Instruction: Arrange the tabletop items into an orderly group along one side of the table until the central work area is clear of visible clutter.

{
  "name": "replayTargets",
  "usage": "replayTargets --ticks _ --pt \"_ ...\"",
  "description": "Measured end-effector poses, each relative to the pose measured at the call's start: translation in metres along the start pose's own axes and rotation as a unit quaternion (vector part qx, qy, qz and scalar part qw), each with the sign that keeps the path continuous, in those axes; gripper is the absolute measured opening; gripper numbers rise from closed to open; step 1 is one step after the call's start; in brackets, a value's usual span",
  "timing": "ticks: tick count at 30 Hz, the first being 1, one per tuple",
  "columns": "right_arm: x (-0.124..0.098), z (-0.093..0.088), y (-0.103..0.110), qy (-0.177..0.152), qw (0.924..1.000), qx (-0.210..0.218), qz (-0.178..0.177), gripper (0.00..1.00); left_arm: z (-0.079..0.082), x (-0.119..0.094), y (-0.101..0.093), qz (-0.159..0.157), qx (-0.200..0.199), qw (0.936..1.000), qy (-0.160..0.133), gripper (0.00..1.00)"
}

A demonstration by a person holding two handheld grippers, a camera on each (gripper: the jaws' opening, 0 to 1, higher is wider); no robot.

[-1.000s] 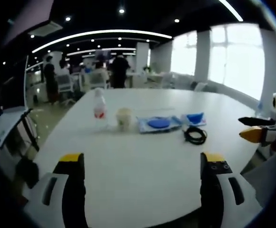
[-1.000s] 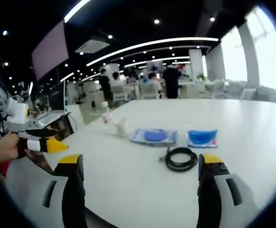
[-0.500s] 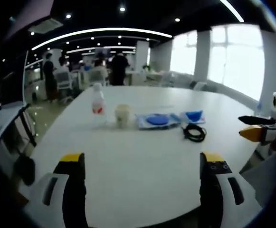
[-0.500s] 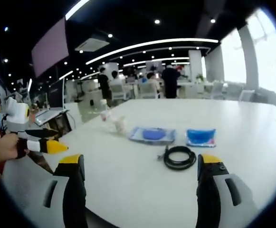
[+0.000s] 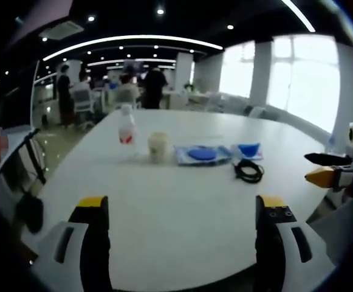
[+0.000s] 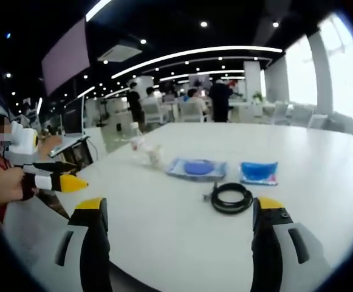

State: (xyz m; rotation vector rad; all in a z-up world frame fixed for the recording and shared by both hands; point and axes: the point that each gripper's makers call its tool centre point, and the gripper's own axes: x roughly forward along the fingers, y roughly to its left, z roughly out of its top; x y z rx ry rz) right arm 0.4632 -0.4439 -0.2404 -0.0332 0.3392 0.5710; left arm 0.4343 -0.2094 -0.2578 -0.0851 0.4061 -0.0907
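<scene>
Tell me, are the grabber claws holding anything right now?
No, nothing is held. The left gripper and the right gripper are both open over the white table, well short of the bottle and the black cable.

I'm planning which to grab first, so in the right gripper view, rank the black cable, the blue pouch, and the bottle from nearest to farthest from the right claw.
1. Black cable, coiled just ahead, toward the claw's right jaw.
2. Blue pouch, just beyond the cable, slightly right.
3. Bottle, farthest, far back on the left.
</scene>
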Motion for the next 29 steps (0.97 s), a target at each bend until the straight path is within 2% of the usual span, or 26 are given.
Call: replayTargets --ticks 29 --pt "0.0003 -0.0054 -0.0022 0.012 0.9998 0.014 0.001 0.97 -0.0066 0.0009 0.0011 0.003 0.002 0.9998 0.017 0.97"
